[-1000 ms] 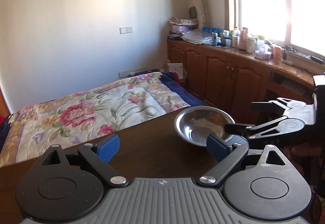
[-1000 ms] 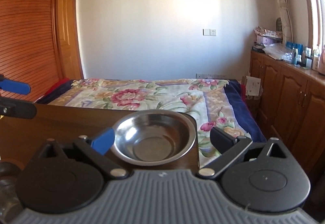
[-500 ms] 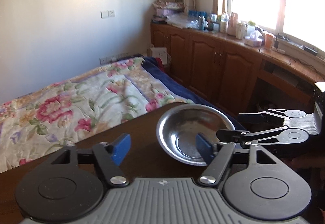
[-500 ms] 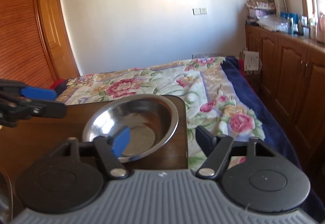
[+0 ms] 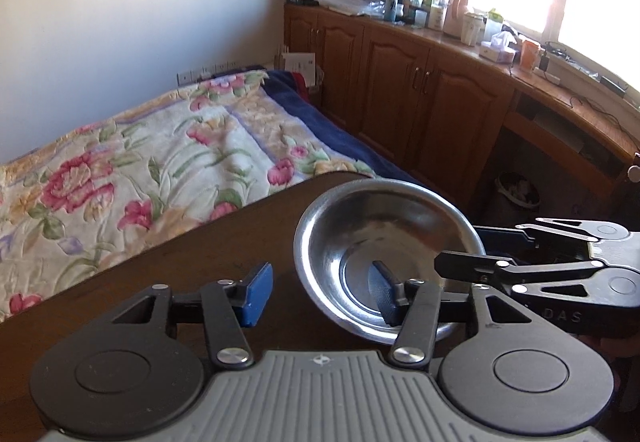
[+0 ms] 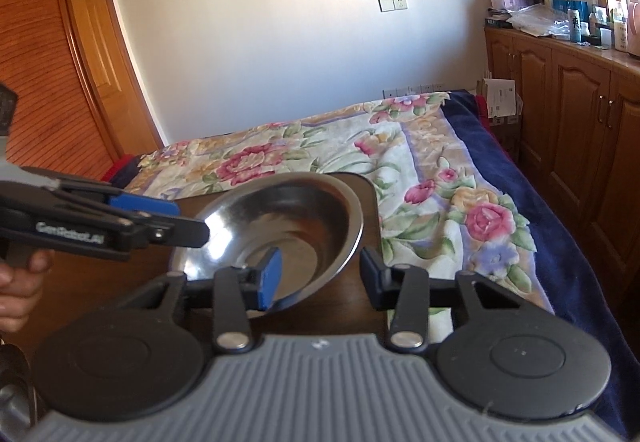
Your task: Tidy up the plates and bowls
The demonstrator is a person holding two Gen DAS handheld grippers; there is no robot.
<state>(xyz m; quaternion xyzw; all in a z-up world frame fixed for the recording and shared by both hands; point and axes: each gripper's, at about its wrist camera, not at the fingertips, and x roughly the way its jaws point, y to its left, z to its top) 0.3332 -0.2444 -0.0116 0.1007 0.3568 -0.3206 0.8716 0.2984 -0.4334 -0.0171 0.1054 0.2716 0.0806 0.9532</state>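
The steel bowl (image 5: 384, 242) (image 6: 288, 230) sits at the far corner of the dark wooden table (image 5: 224, 254) (image 6: 100, 278), just beside the edge that meets the bed with its floral quilt (image 5: 132, 169) (image 6: 400, 161). Both claws straddle its rim, each with one finger inside the bowl and one outside. The left claw (image 5: 320, 292) is spread wide — its right finger rests within the bowl, the blue-padded one over the table. The right claw (image 6: 322, 276) is spread too, with its blue-padded finger inside the bowl and the other finger outside the rim. A hand (image 6: 18, 282) grips the left claw's handle. Wooden cabinets (image 5: 420, 89) line the window wall.
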